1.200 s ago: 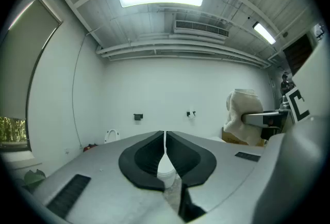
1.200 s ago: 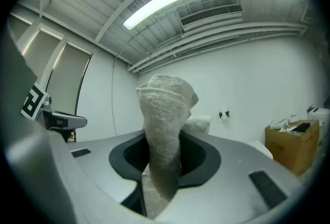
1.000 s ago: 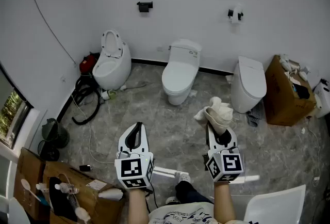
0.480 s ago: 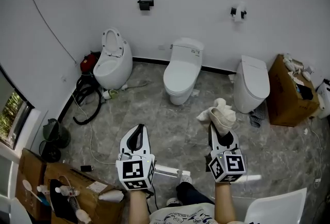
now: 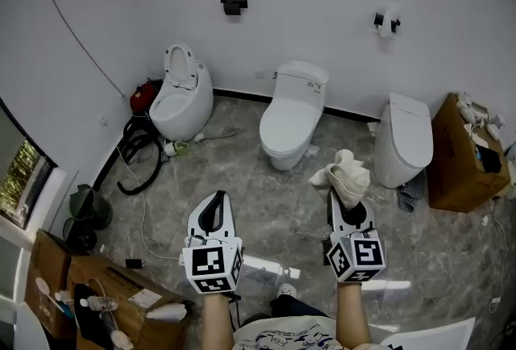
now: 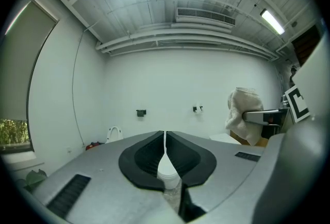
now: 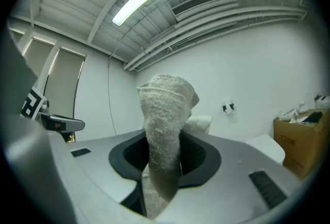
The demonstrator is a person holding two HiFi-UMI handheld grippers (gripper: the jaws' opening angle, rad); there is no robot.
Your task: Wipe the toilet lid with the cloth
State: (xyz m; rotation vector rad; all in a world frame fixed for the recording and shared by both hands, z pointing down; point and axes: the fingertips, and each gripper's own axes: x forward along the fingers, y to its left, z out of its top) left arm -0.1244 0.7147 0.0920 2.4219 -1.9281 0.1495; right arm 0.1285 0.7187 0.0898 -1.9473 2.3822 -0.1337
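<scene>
Three toilets: in a row along the white wall; middle toilet [image 5: 290, 121] = ref.
Toilet lid [image 5: 287, 110]: on middle toilet, shut.
Cloth [image 5: 347, 173]: off-white towel, bunched, sticking up out of right gripper; in front of middle toilet & to its right, not touching it.
Right gripper [image 5: 346, 197]: jaws clamped on cloth's lower end; over floor, front-right of middle toilet.
Left gripper [image 5: 213, 210]: jaws together at tips, nothing betw. them; front-left of middle toilet, level w/ right gripper.
Open-lid toilet [image 5: 184, 92]: left of middle toilet.
Third toilet [image 5: 403, 139]: right of middle toilet, lid shut.
Cardboard box [image 5: 459, 153]: further right, just past third toilet.
Black hose [image 5: 135, 163]: on floor, far left of middle toilet.
</scene>
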